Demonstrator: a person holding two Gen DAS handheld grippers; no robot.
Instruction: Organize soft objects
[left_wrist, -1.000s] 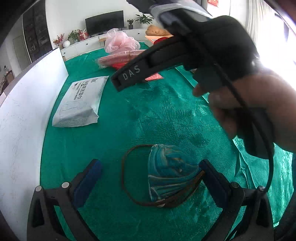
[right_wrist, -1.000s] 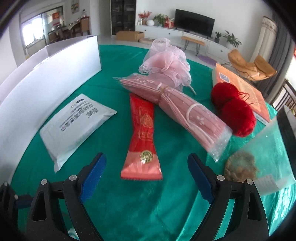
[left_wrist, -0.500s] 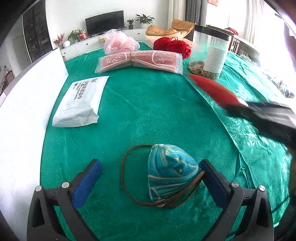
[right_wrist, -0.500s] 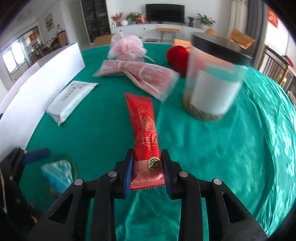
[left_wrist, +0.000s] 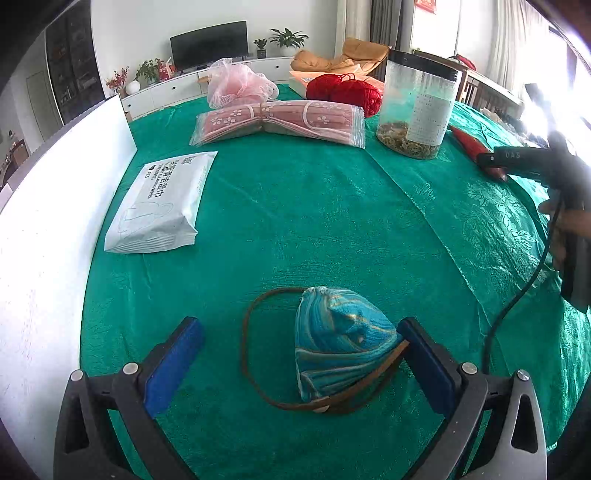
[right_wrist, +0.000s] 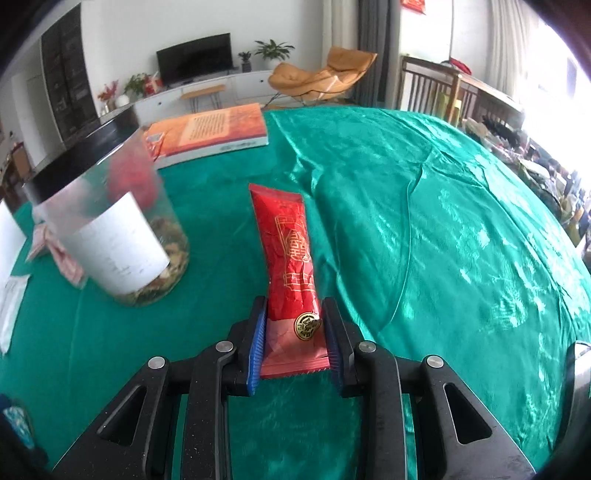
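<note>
Nearest the right wrist camera, the long red foil packet with gold print (right_wrist: 291, 258) lies lengthwise between the blue pads of the right gripper (right_wrist: 293, 341), its sealed near end with the round gold sticker caught between them and the rest running away over the green satin tablecloth (right_wrist: 443, 240). The jaws stand narrow and are opening, yet both pads sit against the packet's edges. Just beyond and to the picture's left stands a clear round jar with a black lid and white label (right_wrist: 107, 225), dried bits in its bottom; farther back lies a flat orange book (right_wrist: 210, 129). In the left wrist view the left gripper (left_wrist: 299, 358) is spread wide over a small blue striped drawstring pouch (left_wrist: 340, 343) ringed by a brown cord. The pouch sits nearer the right-hand pad; whether it touches cannot be told, and the other pad is well clear. Beyond lie a white pack of wipes (left_wrist: 162, 203), then a clear sleeve of pink floral masks (left_wrist: 280, 122), red yarn balls (left_wrist: 347, 88) and a pink mesh puff (left_wrist: 236, 81).
</note>
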